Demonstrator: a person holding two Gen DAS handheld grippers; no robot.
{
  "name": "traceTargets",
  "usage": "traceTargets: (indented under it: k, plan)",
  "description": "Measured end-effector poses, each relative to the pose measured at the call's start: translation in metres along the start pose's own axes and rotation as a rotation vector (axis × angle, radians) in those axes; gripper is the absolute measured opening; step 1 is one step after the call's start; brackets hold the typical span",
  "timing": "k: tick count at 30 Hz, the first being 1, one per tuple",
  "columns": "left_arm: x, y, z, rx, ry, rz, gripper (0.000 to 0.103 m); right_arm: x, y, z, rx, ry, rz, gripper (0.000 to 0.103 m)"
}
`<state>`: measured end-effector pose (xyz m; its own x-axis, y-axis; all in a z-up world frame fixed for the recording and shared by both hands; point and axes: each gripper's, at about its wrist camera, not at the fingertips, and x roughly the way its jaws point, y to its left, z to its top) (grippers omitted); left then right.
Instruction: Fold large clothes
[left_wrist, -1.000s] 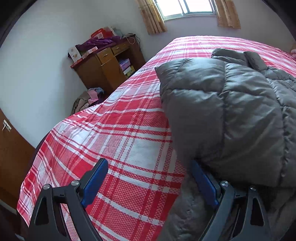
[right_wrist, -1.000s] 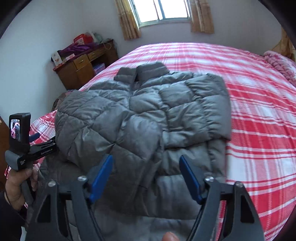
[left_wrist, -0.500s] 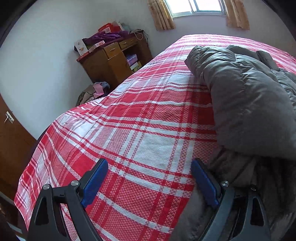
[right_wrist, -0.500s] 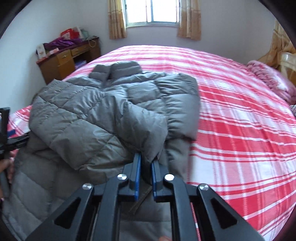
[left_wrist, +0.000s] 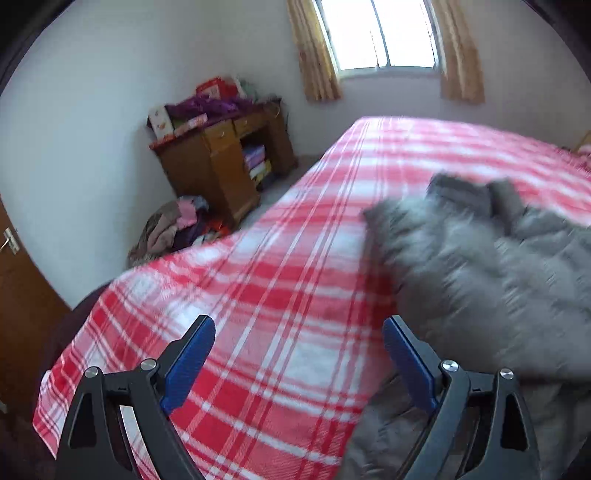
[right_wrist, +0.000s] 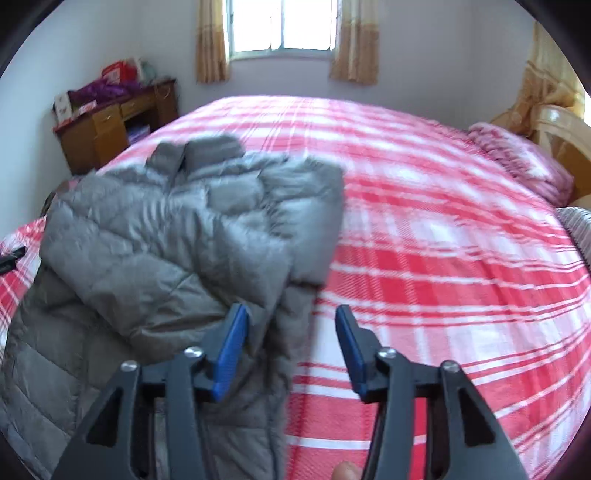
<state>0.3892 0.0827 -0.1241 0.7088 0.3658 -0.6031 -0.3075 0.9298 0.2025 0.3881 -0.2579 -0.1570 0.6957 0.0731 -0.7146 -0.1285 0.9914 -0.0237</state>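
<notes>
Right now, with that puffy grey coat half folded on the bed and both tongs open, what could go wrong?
1. The folded-over sleeve is puffy and nothing holds it, since the right tongs are open; it may spring back open.
2. The down jacket lies near the edge of the plaid bed, so its hem could slide off.
3. The left tongs hang over bare cover and might pinch the cover instead.

A wooden desk with a purple bag on top stands at the upper left, near a bright window with yellow curtains.
</notes>
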Motion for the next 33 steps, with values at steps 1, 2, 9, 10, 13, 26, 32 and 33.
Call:
traceTargets:
  k: [1,2,9,10,13,26,32,33]
  plan:
    - [-0.004,-0.005,0.007,0.005,-0.011,-0.018,0.093,-0.008,-0.001,0.005,0.006,-0.019,-0.011,0.053]
    - [-0.008,-0.014,0.014,0.013,-0.019,-0.042,0.093,-0.015,0.0,0.011,0.015,-0.04,-0.008,0.053]
    - [0.011,-0.094,0.022,0.098,-0.042,-0.172,0.093,-0.026,0.043,0.038,-0.011,-0.095,0.128,0.053]
    - [0.018,-0.1,0.02,0.107,-0.026,-0.163,0.093,-0.019,0.051,0.039,-0.024,-0.086,0.141,0.053]
    - [0.055,-0.112,0.002,0.125,0.061,-0.139,0.093,0.007,0.066,0.039,-0.032,-0.046,0.152,0.053]
    - [0.102,-0.095,-0.02,0.009,0.166,-0.218,0.101,0.071,0.088,0.01,-0.066,0.025,0.119,0.053]
    - [0.11,-0.099,-0.017,0.01,0.202,-0.227,0.102,0.081,0.088,0.005,-0.056,0.044,0.105,0.053]
    - [0.111,-0.099,-0.017,0.007,0.206,-0.23,0.102,0.082,0.087,0.005,-0.056,0.049,0.104,0.053]
